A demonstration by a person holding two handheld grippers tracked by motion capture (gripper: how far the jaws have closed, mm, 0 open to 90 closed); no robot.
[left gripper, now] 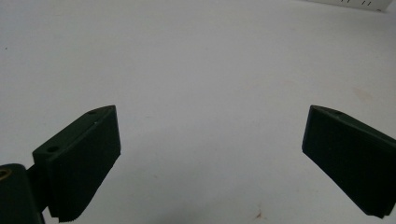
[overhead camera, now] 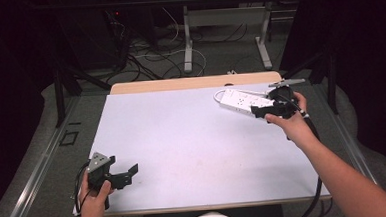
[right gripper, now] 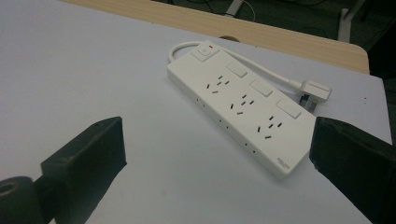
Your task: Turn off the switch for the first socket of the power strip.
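A white power strip (overhead camera: pixel 239 101) with three switched sockets lies flat at the back right of the white table top (overhead camera: pixel 182 139). In the right gripper view the power strip (right gripper: pixel 243 102) runs diagonally, its cord looping round the back to a white plug (right gripper: pixel 315 88) beside it. My right gripper (overhead camera: pixel 267 107) is open at the strip's near end. Its jaws stand wide apart (right gripper: pixel 217 135), with the strip's end just ahead, near the right jaw. My left gripper (overhead camera: pixel 121 167) rests at the front left corner, open (left gripper: pixel 210 121) over bare table.
A wooden table edge (overhead camera: pixel 194 82) shows behind the white surface. Beyond it are another desk's legs (overhead camera: pixel 188 38) and loose cables (overhead camera: pixel 148 56) on the floor. A sliver of the strip (left gripper: pixel 355 3) lies far ahead of the left gripper.
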